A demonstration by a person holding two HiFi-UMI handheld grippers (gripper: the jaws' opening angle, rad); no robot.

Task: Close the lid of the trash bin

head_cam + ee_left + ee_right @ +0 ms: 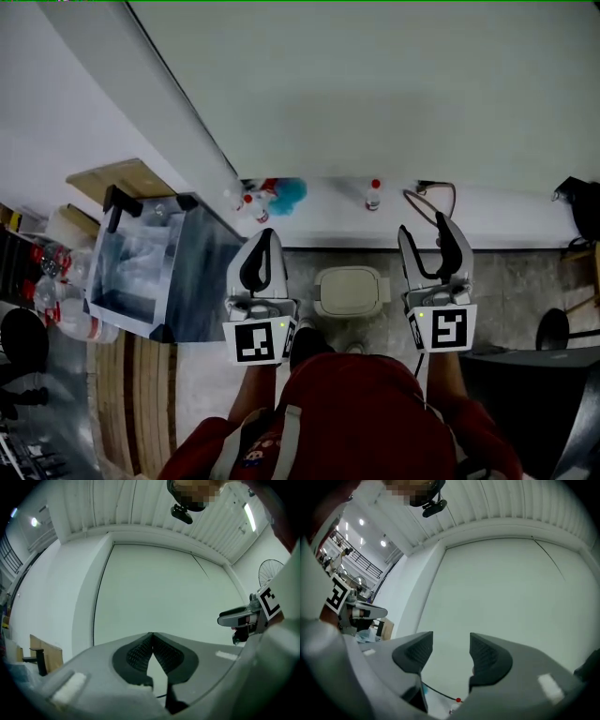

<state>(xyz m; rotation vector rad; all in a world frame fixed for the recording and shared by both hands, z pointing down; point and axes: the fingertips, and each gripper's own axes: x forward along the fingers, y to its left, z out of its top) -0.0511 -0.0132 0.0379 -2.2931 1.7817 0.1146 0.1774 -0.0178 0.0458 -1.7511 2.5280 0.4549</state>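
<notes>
- 2 grippers are up side by side in front of the person, both aimed at the white wall (375, 84).
- L gripper (266, 234): jaws closed, tips meeting, nothing pinched. In the left gripper view the L gripper (151, 635) has only wall behind its pads.
- R gripper (427, 234): jaws apart, nothing between them. In the right gripper view the R gripper (451, 651) shows wall through the gap, w/ a black cable (438, 693) and a red-cap bottle (458, 701) low in the gap.
- Bin (351, 292): on the floor at the wall base. In the head view it sits between the 2 grippers and lower in frame. Neither gripper touches it.
- Lid (351, 284): cream, seen from straight above, looks flat on the bin. Can't tell if it's fully seated.
- Clear box (150, 267): just left of L gripper in the head view, on a wood bench (141, 394).
- Ledge (328, 220) along the wall: red-cap bottle (373, 195), a 2nd bottle (249, 206) and a blue item (287, 194) beside it, cable (436, 200) at the R end.
- Red top (366, 412) of the person fills the bottom of the head view; a dark shoe (306, 343) is near the bin.
- Each gripper shows in the other's view: R gripper's marker cube (268, 600) at the right edge, L gripper's cube (337, 597) at the left.
- Black stool (553, 328) is far right, well apart from the bin.
</notes>
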